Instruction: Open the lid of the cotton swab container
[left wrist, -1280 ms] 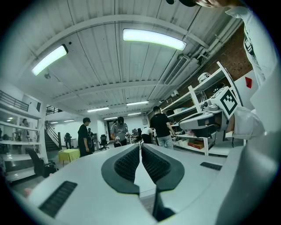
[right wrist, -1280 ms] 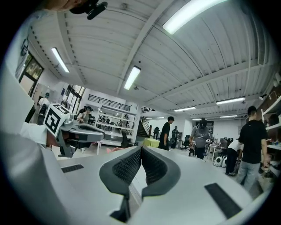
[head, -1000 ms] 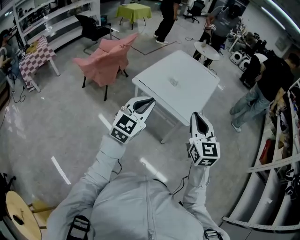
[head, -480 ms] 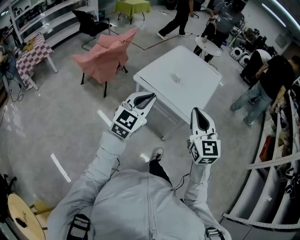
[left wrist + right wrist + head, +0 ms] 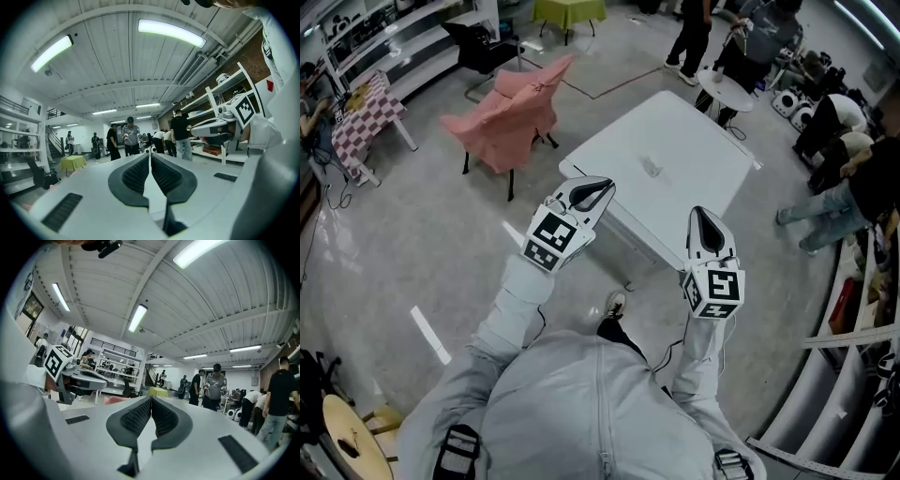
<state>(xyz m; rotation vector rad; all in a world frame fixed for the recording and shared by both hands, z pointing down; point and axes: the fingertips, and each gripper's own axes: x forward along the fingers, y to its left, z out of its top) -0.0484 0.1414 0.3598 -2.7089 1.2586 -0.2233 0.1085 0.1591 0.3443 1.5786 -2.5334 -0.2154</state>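
A small clear container [image 5: 652, 167], likely the cotton swab container, sits near the middle of the white table [image 5: 694, 131] ahead of me; its lid is too small to make out. Both grippers are held up in the air short of the table's near edge, well away from the container. In the head view my left gripper [image 5: 604, 188] is shut with nothing in it, and my right gripper [image 5: 701, 214] is shut and empty too. In the left gripper view the jaws [image 5: 150, 157] meet; in the right gripper view the jaws [image 5: 151, 400] also meet. Both point up toward the ceiling.
A chair draped in pink cloth [image 5: 511, 108] stands left of the table. A small round table [image 5: 724, 92] and several people [image 5: 853, 187] are at the far right. Shelving [image 5: 862, 366] runs along the right, a checkered table [image 5: 361, 112] sits at the left, and a green table [image 5: 567, 11] at the back.
The person has stepped toward the table, a shoe now showing below the grippers. Both grippers stay shut and have risen slightly in the view.
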